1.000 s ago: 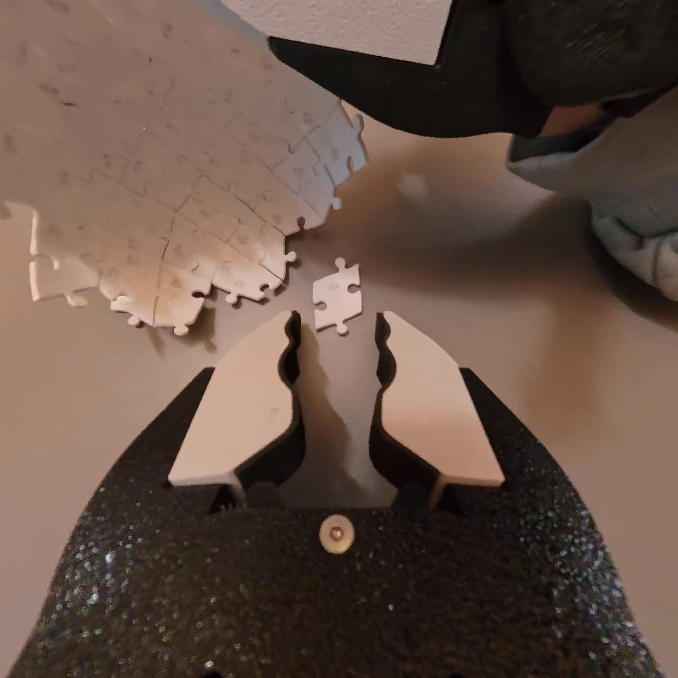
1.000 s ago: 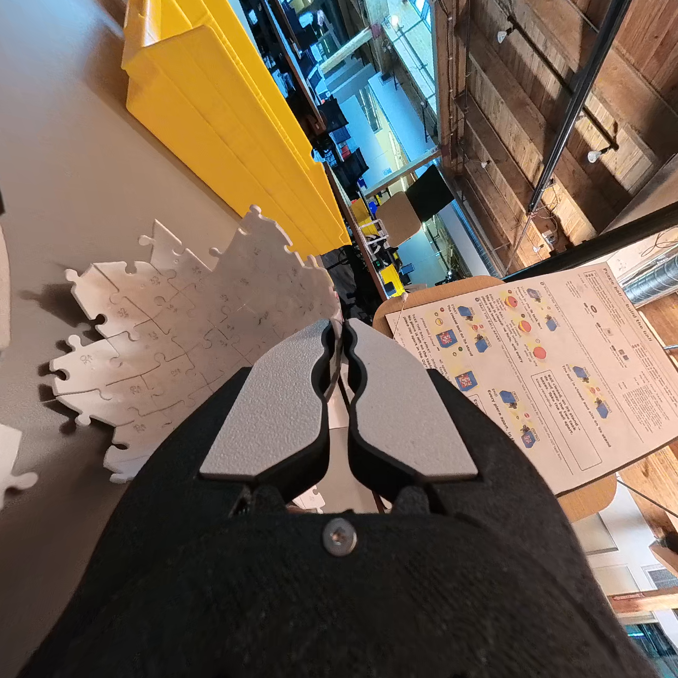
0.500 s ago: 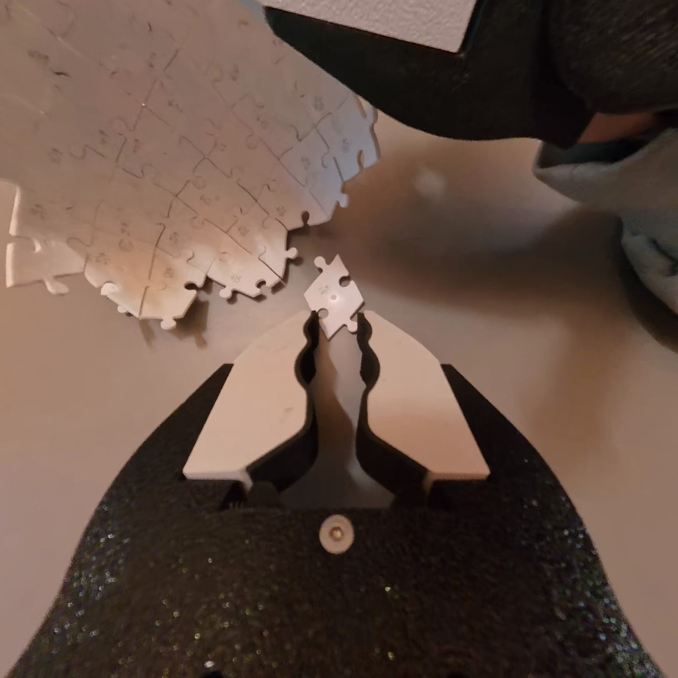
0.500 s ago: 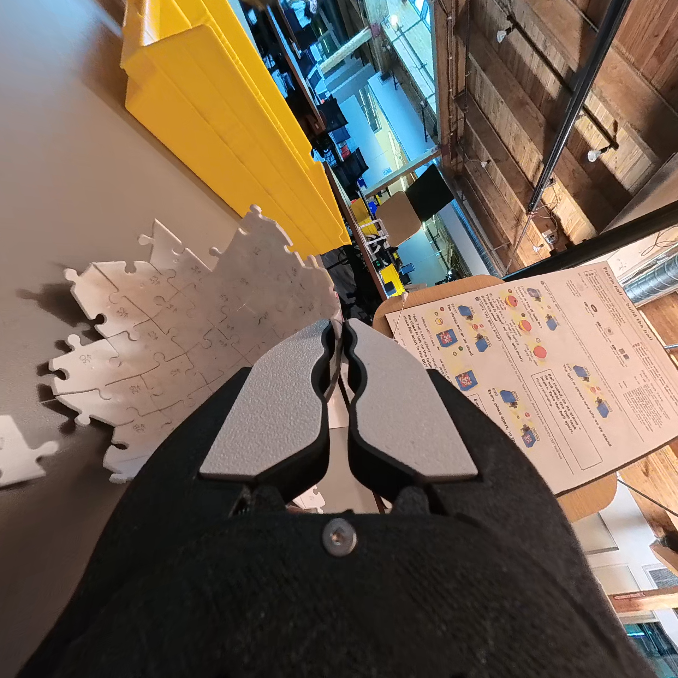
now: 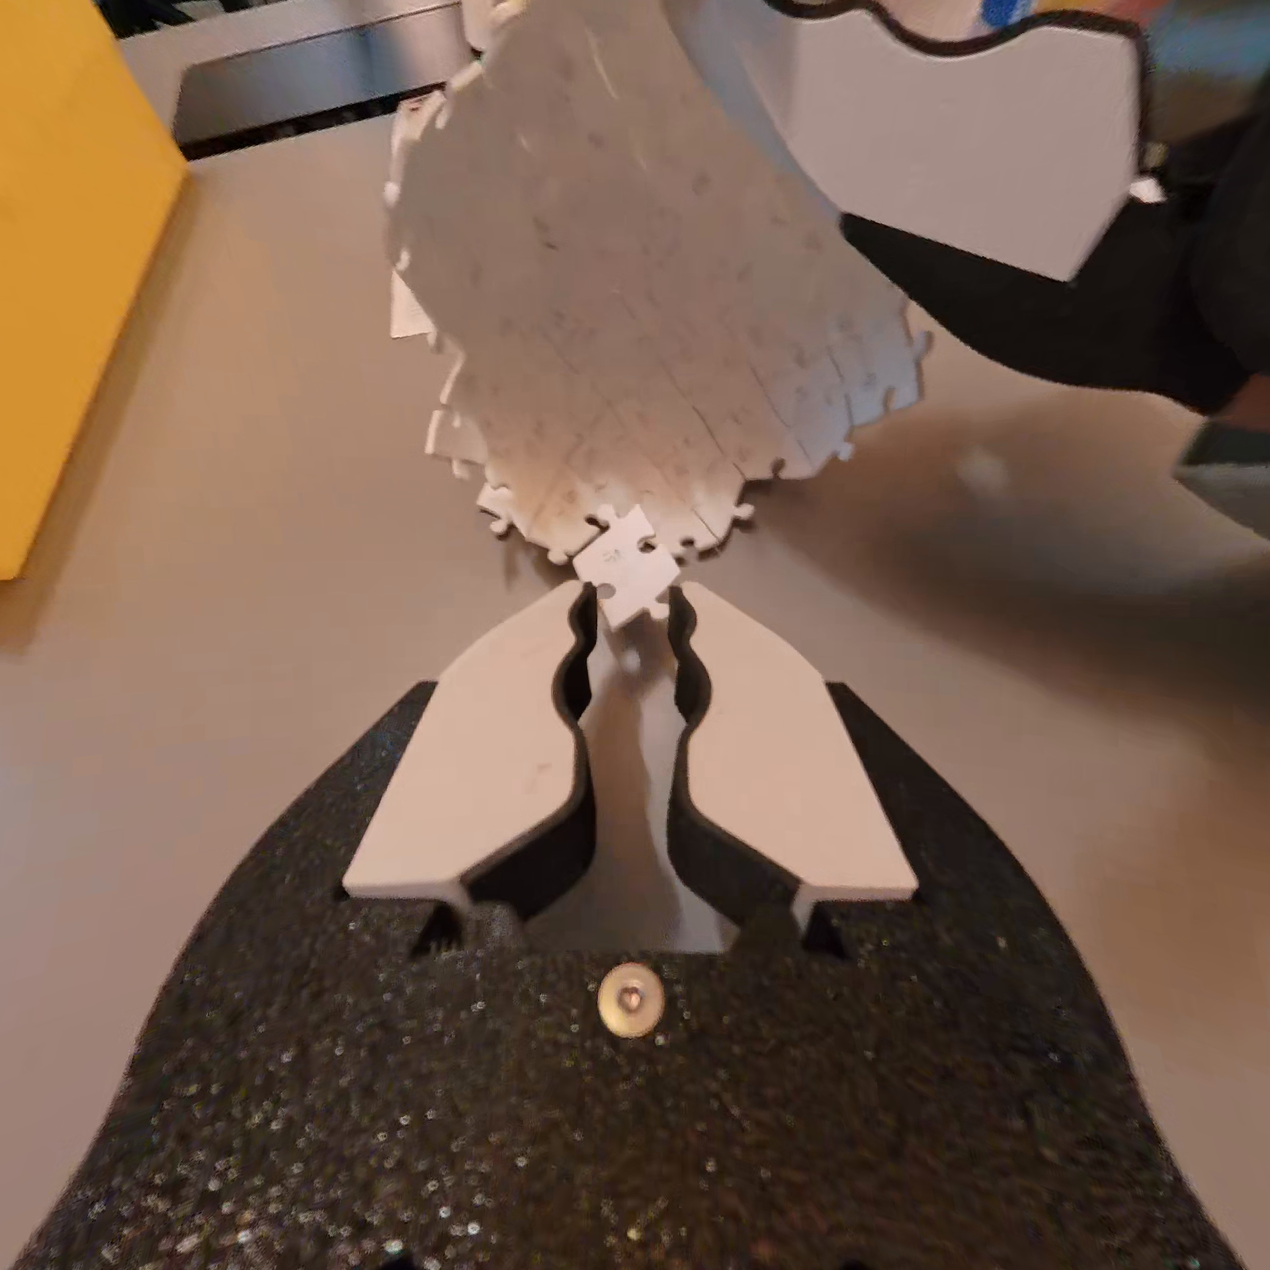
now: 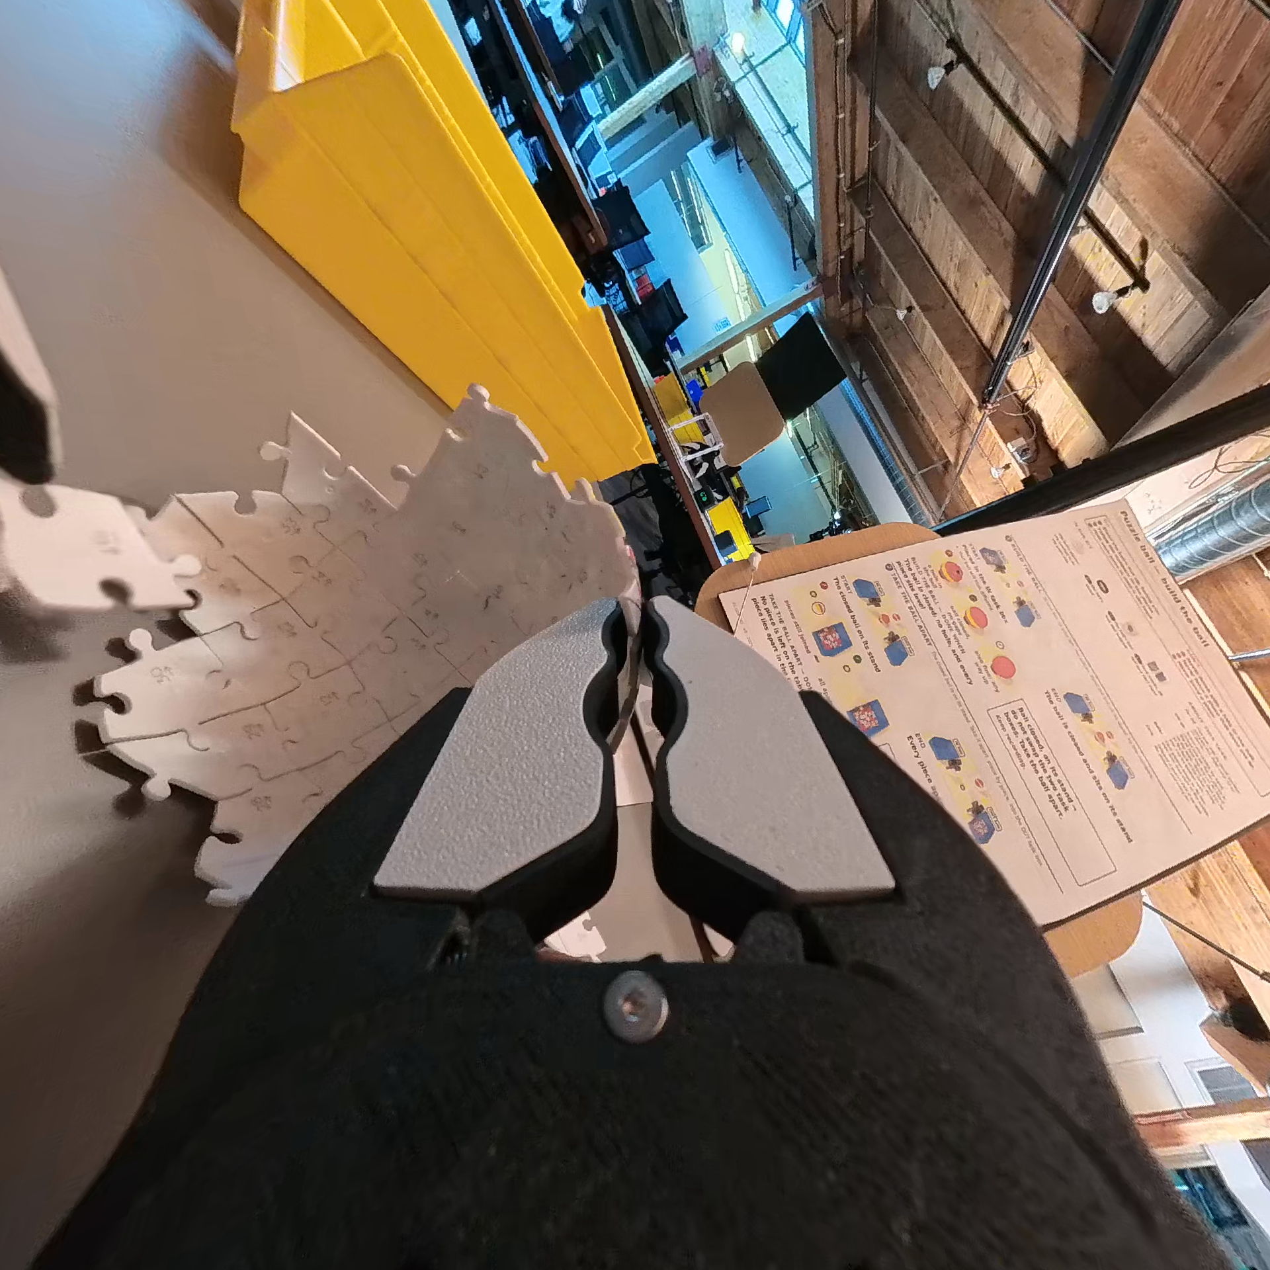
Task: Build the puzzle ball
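My left gripper (image 5: 632,608) is shut on a single white puzzle piece (image 5: 624,569), pinched by its lower corner and held off the table. The piece touches the lower edge of the curved white puzzle shell (image 5: 618,275), a partly built ball of several joined pieces. My right gripper (image 6: 638,625) is shut on the shell's rim and holds the shell (image 6: 330,618) up. In the left wrist view the right gripper (image 5: 962,137) shows at the top right. In the right wrist view the single piece (image 6: 89,556) and part of the left gripper's finger (image 6: 20,405) show at the left edge.
The beige table (image 5: 206,550) lies under both grippers. Yellow bins (image 6: 426,227) stand along its far side, and one (image 5: 69,275) is at the left in the left wrist view. An instruction sheet on a clipboard (image 6: 962,687) is to the right. A sleeve (image 5: 1223,467) is at the right. The tips of one gripper are about 12 cm away from the tips of the other.
My left gripper closed on the loose piece that lay on the table, lifted it and brought it up to the shell's lower edge. The right gripper kept its hold on the shell.
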`<state>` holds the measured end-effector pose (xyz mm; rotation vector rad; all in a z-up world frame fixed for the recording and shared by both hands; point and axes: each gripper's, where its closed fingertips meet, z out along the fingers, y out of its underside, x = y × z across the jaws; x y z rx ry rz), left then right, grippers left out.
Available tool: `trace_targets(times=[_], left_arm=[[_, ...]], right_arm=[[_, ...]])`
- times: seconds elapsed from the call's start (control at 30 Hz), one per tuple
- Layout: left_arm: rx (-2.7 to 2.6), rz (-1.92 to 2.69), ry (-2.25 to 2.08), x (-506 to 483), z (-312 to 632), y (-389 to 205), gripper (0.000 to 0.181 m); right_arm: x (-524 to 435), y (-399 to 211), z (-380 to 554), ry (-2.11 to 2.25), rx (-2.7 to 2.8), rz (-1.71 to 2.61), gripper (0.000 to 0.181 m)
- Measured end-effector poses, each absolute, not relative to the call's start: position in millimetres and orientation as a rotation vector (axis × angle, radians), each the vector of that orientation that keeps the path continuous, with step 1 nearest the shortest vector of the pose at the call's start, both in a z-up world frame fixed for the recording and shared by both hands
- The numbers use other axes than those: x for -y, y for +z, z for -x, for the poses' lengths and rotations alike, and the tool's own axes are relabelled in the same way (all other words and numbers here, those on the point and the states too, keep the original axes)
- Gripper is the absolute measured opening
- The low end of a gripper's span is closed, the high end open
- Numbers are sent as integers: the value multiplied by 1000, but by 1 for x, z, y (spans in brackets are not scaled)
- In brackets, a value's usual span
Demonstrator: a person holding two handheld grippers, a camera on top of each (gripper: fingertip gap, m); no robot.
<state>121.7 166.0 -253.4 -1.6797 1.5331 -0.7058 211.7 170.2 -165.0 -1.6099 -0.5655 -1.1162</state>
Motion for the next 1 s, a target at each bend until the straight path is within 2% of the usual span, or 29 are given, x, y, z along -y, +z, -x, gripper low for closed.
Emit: trace_targets(times=[0.47,0.77,0.93,1.0], left_arm=[[-1516,1863,-510,-179,-134,-281,19],[-1434,1910,-602,-175,-133,-276,22],[-1532,1718,-619,-176,-138,-262,2],[-1589,1693,-505,-188,-130,-264,0]], right_arm=[[-176,-164,-200,-1120,569,1611,3],[-178,-163,-197,-1098,558,1601,3],[-179,-163,-196,-1095,559,1594,3],[-179,-163,-194,-1099,563,1589,3]])
